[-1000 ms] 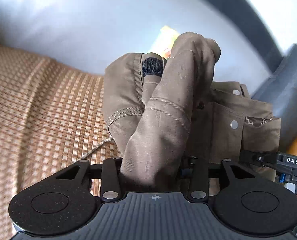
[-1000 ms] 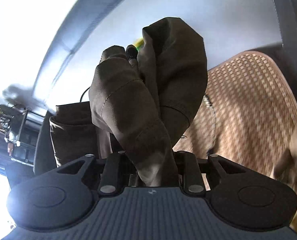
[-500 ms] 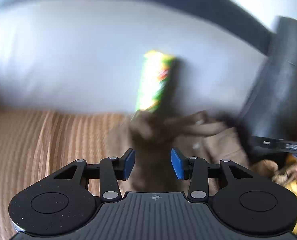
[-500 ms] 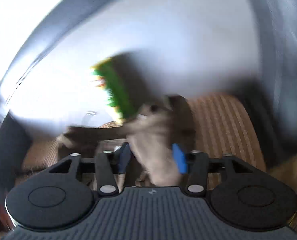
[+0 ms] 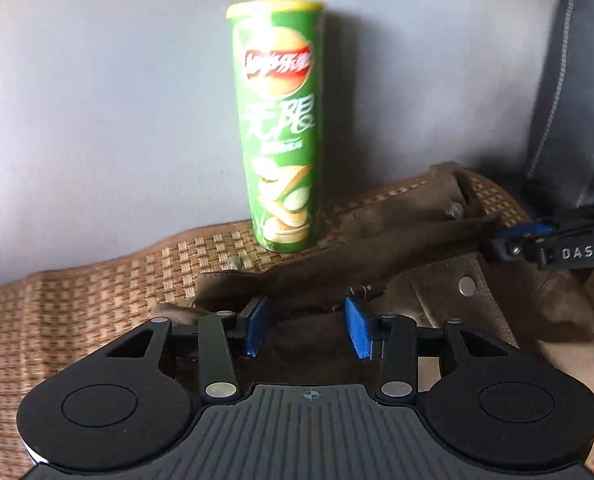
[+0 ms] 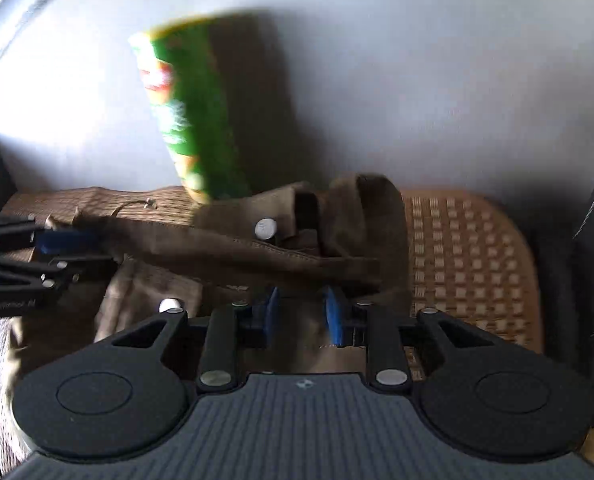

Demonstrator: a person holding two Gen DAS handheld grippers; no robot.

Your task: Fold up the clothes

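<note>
A brown garment [image 5: 437, 256] with metal snaps lies bunched on the woven seat mat [image 5: 77, 320]. My left gripper [image 5: 307, 328] hovers low over its near edge with the blue pads [image 5: 257, 326] wide apart; dark cloth lies under the gap and neither pad presses on it. My right gripper [image 6: 301, 312] is over the garment [image 6: 225, 248] beside a rolled fold. Its jaws are closing, cloth shows in the narrow gap, and the pads do not visibly press on it. Each gripper shows in the other's view: the right gripper [image 5: 501, 240], the left gripper [image 6: 77, 248].
A tall green crisps can [image 5: 277, 128] stands upright on the mat against the pale grey backrest [image 5: 97, 100], just behind the garment. A dark grey cushion [image 5: 577, 80] rises at the right. The can [image 6: 193, 112] is blurred in the right wrist view.
Both grippers held raised folds of the garment a second ago. They have come down and let go; the cloth now lies on the mat and the can is in full view.
</note>
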